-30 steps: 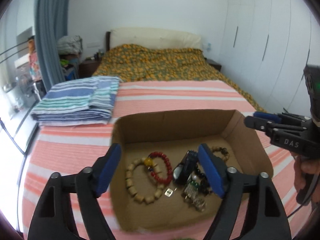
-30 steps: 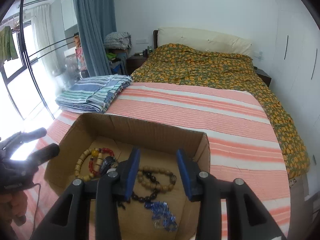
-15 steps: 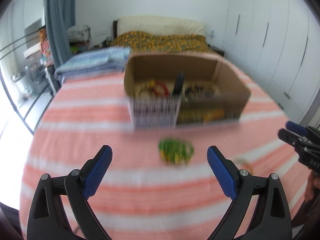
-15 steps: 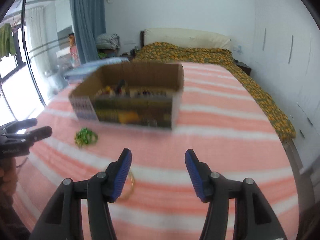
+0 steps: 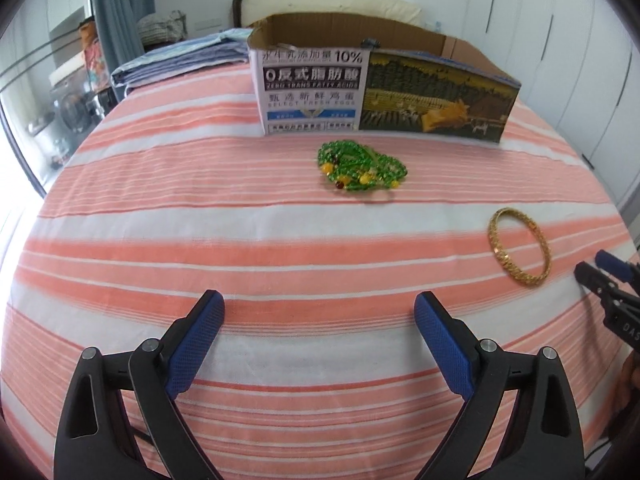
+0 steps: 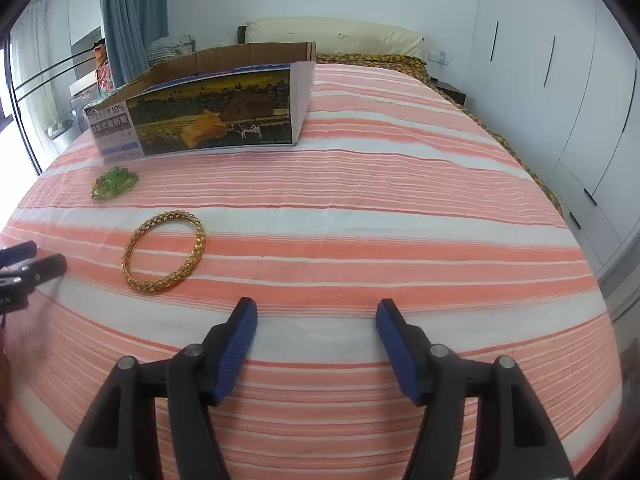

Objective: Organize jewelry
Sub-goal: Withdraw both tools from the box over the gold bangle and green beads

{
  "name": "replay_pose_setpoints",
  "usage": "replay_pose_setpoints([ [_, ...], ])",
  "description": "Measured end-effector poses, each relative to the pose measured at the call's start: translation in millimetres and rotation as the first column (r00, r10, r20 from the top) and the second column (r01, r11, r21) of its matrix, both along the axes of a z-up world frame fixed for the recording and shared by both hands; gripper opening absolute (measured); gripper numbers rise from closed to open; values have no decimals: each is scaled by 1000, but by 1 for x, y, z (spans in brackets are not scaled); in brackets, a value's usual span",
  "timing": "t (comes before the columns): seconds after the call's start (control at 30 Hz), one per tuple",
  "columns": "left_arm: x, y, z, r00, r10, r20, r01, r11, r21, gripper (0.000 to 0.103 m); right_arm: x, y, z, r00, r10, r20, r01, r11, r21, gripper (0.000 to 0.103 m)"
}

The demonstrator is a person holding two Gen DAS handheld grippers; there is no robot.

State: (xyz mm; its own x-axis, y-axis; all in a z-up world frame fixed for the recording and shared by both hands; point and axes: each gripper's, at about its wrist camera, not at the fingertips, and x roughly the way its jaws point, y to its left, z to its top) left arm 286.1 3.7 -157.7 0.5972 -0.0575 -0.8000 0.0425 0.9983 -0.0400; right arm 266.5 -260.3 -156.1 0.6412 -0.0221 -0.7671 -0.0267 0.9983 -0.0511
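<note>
A bed (image 5: 200, 248) spread with an orange-and-white striped cover fills both views. Toward its far side stands an open-topped cardboard box (image 5: 400, 92), printed with text on its left panel and a farm scene on the rest of its front; nothing of its contents shows from this low angle. Folded striped cloths (image 5: 180, 60) lie behind and to the left of the box.

The left gripper (image 5: 319, 326) hangs low over the near part of the bed with its blue-padded jaws spread wide and nothing between them. The right gripper (image 6: 316, 322) is likewise low over the cover, jaws well apart and empty; its tips show at the right edge of the left view.

A heap of green beads (image 5: 360, 166) with a few yellow and red ones lies on the cover just in front of the box. A gold bracelet (image 6: 164, 251) lies flat nearer the grippers, apart from the beads, left of the right gripper and right of the left one.
</note>
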Motion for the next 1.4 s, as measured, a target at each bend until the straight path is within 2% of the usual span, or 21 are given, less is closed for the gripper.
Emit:
replay_pose_setpoints([
  [0.13,2,-5,-3,1000,-14,-17,15,999,28,103,1,0,0,1000,-5,1,5,1000,2,68],
  [1.4,4,-8,-4,999,3,-35,-2,999,33,103,1,0,-1,1000,-11,5,11,1000,9,68],
])
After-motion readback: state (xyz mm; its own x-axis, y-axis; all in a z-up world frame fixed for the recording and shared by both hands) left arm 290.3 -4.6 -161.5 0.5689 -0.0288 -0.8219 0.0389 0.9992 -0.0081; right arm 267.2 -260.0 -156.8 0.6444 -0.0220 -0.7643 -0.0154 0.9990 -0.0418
